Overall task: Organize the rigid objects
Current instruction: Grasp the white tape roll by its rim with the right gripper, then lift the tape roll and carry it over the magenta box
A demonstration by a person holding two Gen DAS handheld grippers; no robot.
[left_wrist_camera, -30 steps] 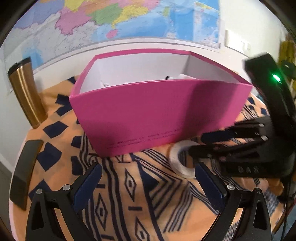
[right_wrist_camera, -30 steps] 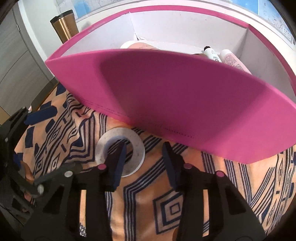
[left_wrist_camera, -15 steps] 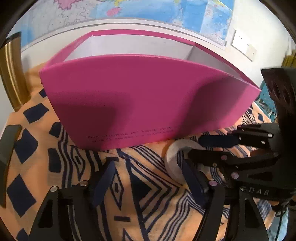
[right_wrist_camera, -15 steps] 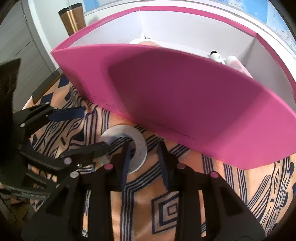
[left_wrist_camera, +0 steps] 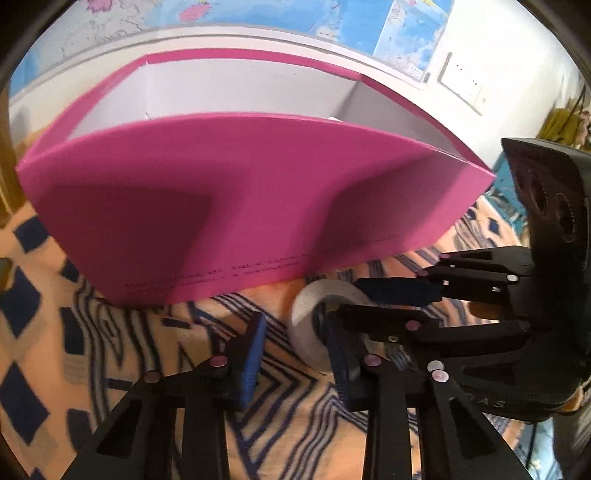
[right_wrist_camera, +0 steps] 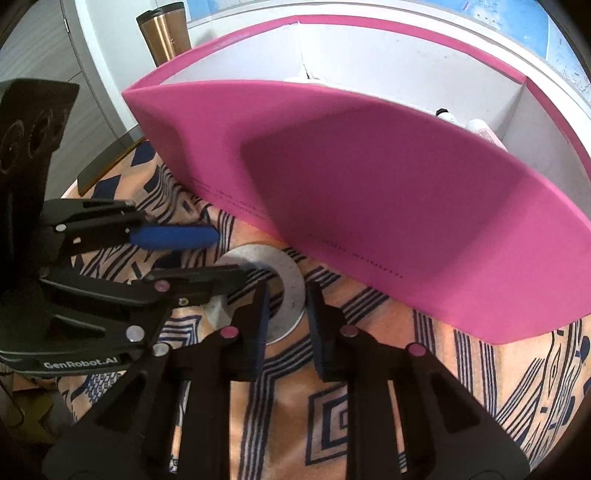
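The roll of white tape (right_wrist_camera: pixel 275 275) lies flat on the patterned cloth (right_wrist_camera: pixel 369 413), just at the foot of the pink box (right_wrist_camera: pixel 369 192); the box wall stands close at its 1 o'clock side, leaving little room there, while the cloth toward 6 o'clock is open. In the left wrist view the same roll (left_wrist_camera: pixel 314 321) sits at 3 o'clock of centre, the box's long front wall (left_wrist_camera: pixel 221 206) filling the frame from 9 to 2 o'clock.

The right gripper (right_wrist_camera: pixel 286 306) reaches low over the cloth, jaws apart by a narrow gap that straddles the near rim of the roll: one finger inside the hole, the other outside. Whether the pads touch the rim is hard to tell. The left gripper (left_wrist_camera: pixel 295 354) comes in from the roll's other side, jaws also apart; its right finger lies against or just beside the roll, and motion blur makes contact uncertain. The two tools cross near the roll, crowding it.

Inside the box, a small bottle (right_wrist_camera: pixel 445 116) and a pale tube (right_wrist_camera: pixel 484 133) show at 2 o'clock. A copper tumbler (right_wrist_camera: pixel 164 31) stands at 11 o'clock; a wall map (left_wrist_camera: pixel 295 18) hangs behind.
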